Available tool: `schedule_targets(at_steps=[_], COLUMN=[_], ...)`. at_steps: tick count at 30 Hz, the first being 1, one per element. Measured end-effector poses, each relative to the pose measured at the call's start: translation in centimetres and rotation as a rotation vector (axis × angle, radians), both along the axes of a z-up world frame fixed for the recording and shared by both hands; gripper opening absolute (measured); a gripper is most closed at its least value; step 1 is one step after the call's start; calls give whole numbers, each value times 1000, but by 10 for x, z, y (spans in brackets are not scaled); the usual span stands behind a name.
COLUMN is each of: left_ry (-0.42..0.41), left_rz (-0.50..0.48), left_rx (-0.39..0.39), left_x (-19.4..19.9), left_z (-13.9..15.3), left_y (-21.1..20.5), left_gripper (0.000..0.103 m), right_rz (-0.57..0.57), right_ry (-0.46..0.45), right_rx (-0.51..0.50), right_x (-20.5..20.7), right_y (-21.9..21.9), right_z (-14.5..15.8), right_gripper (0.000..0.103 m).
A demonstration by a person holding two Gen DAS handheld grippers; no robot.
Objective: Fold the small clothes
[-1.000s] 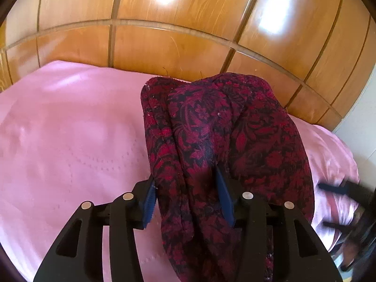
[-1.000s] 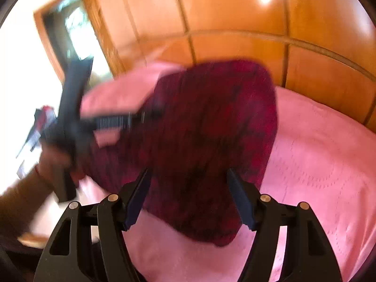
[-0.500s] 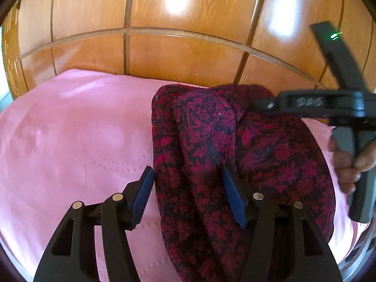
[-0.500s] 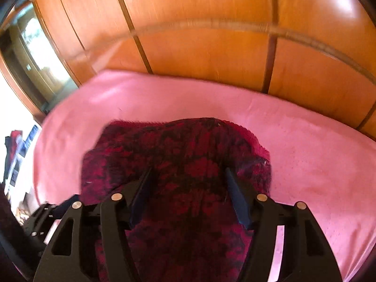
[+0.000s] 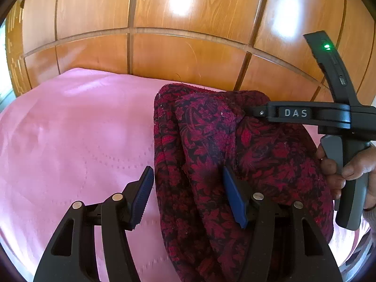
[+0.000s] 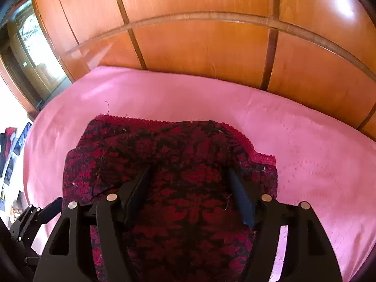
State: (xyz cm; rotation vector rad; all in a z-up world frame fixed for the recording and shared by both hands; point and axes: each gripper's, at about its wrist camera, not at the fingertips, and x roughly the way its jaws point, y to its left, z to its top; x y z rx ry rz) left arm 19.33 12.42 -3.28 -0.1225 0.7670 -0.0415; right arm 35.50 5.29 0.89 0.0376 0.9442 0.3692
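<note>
My left gripper (image 5: 188,197) and right gripper (image 6: 190,192), both opening, grasp nothing; the garment (image 5: 235,164), frame centre, lies folded on the pink bedcover (image 5: 82,141).

Bright daylight, glare on wood panels (image 5: 178,4), fisheye warp, sharp.

The only readable lettering is "DAS", in pale capitals on the dark grey plastic bar of the right gripper (image 5: 244,112), which reaches in from the right over the dark red and black floral-patterned cloth (image 5: 211,164). A small button-like mark on its upright black arm, below a green light, may carry print, but it is too small to read.
</note>
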Motion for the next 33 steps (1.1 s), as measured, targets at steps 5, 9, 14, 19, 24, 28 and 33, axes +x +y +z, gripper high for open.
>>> schedule_targets(at_steps=[5, 9, 14, 19, 24, 28, 33], left_ry=[2, 5, 16, 40, 60, 59, 68], left_rz=[15, 13, 24, 14, -16, -41, -69], left_rx=[9, 14, -15, -93, -220, -268, -341], left_x=[-6, -8, -8, -4, 0, 1, 6], left_z=[3, 4, 0, -11, -22, -28, -35], left_y=[1, 3, 10, 23, 42, 48, 55], left_gripper=[68, 68, 75, 78, 82, 82, 82], right_rz=[-28, -51, -73, -21, -7, 42, 101], right_ry=[-46, -74, -48, 78, 171, 192, 219], right_rx=[48, 93, 192, 346, 530, 584, 644], right_x=[-13, -34, -68, -91, -86, -76, -62], right_y=[-7, -21, -53, -75, -87, -85, -85], right_z=[13, 22, 17, -13, -41, -51, -61], right_gripper=[82, 89, 93, 99, 100, 101, 101])
